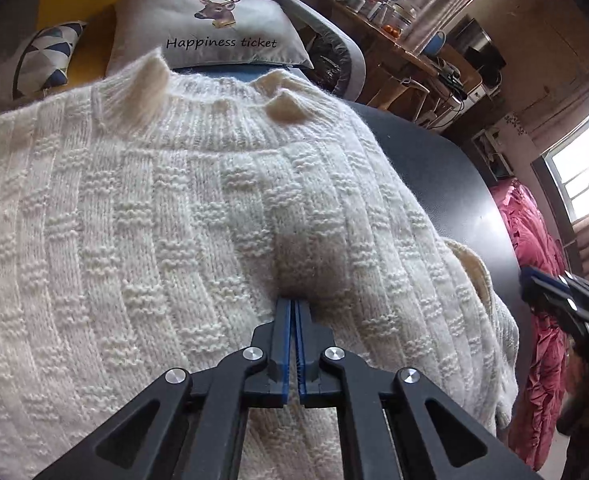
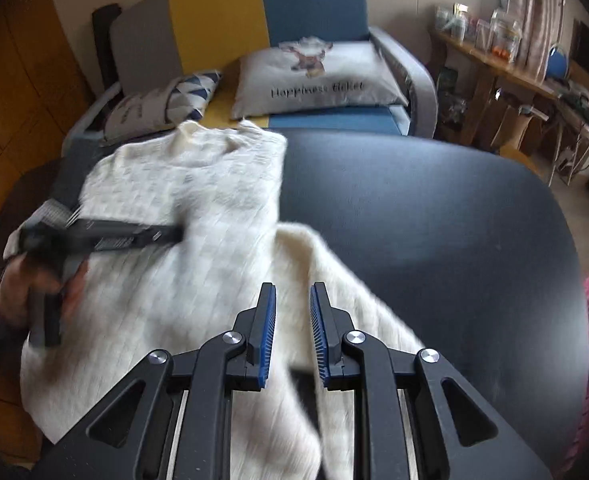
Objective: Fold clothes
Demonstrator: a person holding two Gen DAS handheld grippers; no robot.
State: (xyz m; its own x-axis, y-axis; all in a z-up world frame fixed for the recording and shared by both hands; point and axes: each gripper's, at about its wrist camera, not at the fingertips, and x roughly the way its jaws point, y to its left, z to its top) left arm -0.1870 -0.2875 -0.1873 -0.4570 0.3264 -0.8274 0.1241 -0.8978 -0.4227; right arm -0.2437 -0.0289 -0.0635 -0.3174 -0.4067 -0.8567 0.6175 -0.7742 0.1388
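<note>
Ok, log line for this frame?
left gripper: shut on cream knitted sweater | right gripper: open, above sleeve | surface: dark round table

My right gripper (image 2: 292, 300) hangs with fingers parted over the sweater (image 2: 166, 216), and everything to its right is bare dark surface (image 2: 434, 216), wide open for me to pass. To the left, the knit covers the surface, and my left gripper (image 1: 293, 305), fingers pressed together into the wool, blocks that side. Beyond the far edge, the sofa (image 2: 314, 4) and its deer pillow (image 2: 318, 80) close things off.
</note>
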